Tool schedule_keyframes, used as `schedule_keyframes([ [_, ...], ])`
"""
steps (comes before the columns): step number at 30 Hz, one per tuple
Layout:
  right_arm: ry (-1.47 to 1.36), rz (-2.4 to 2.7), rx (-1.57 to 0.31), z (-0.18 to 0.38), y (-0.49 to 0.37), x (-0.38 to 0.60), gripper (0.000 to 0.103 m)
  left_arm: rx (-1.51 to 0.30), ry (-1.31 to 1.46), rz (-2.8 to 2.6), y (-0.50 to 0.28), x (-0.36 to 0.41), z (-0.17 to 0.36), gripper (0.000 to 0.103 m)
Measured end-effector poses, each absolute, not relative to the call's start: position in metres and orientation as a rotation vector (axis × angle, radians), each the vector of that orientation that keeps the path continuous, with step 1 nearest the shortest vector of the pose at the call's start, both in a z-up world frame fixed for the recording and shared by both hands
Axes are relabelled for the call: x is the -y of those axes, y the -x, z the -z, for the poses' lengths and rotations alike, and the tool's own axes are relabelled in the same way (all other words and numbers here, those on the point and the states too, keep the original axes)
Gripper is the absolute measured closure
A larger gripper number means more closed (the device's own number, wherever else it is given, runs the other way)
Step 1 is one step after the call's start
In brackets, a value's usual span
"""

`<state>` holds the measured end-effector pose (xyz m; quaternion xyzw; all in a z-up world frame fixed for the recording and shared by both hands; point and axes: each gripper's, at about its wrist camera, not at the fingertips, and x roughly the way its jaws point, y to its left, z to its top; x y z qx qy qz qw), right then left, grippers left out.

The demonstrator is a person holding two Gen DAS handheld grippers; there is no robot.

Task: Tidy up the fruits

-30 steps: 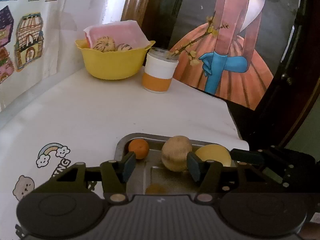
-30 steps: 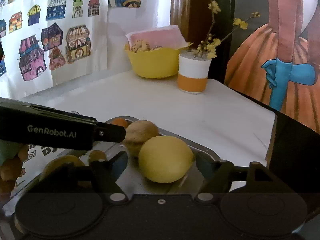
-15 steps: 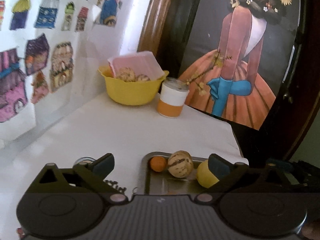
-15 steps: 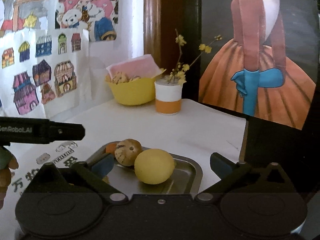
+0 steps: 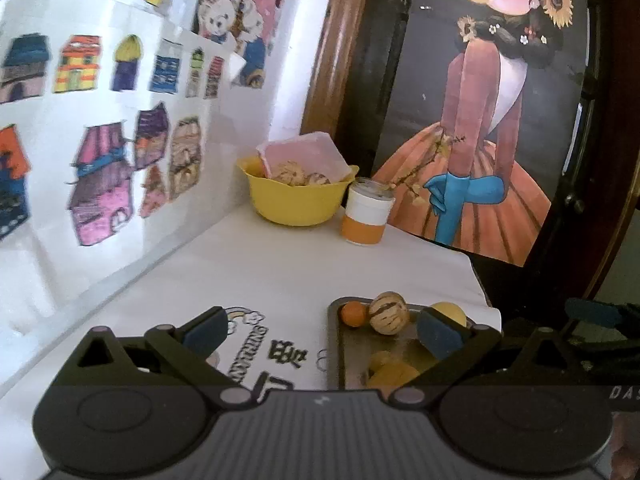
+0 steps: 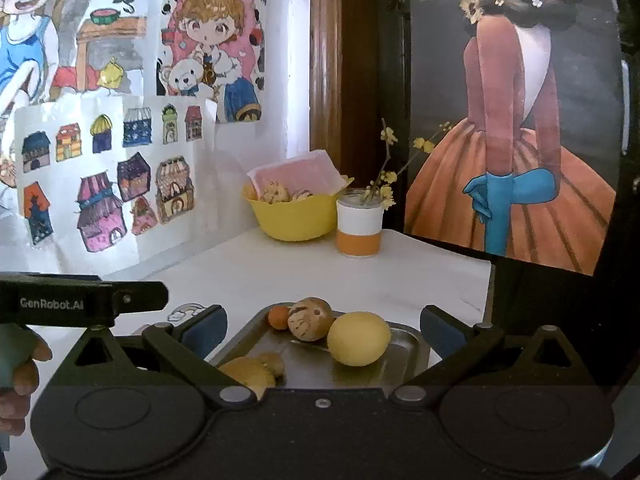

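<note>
A metal tray (image 6: pixel 404 350) lies on the white table near its front right corner. In it sit a small orange fruit (image 6: pixel 279 317), a striped brown melon (image 6: pixel 310 319), a yellow lemon (image 6: pixel 359 338) and a lumpy tan piece (image 6: pixel 252 372). The left wrist view shows the same tray (image 5: pixel 334 346), orange fruit (image 5: pixel 354 313), melon (image 5: pixel 388 312) and lemon (image 5: pixel 448 309). My left gripper (image 5: pixel 322 332) is open and empty, above the tray's left edge. My right gripper (image 6: pixel 323 330) is open and empty, raised in front of the tray.
A yellow bowl (image 6: pixel 294 218) holding small melons and a pink packet stands at the table's back by the wall. Next to it is an orange-and-white cup (image 6: pixel 359 228) with flower twigs. A large painting leans at the right. A hand (image 6: pixel 22 376) holds the left gripper.
Both grippers have opened wide and pulled back and up from the tray. The melon and lemon stay in the tray, now farther off in both views.
</note>
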<state>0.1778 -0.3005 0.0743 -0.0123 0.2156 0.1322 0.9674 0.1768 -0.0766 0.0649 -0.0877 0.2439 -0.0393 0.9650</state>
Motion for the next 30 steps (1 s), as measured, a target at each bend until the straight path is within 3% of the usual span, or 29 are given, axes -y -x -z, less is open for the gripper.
schedule_keyframes([
  [30,-0.028,-0.160,-0.351,-0.080,-0.015,0.264,0.001,-0.361,0.130,0.040,-0.015,0.030,-0.060,0.000],
])
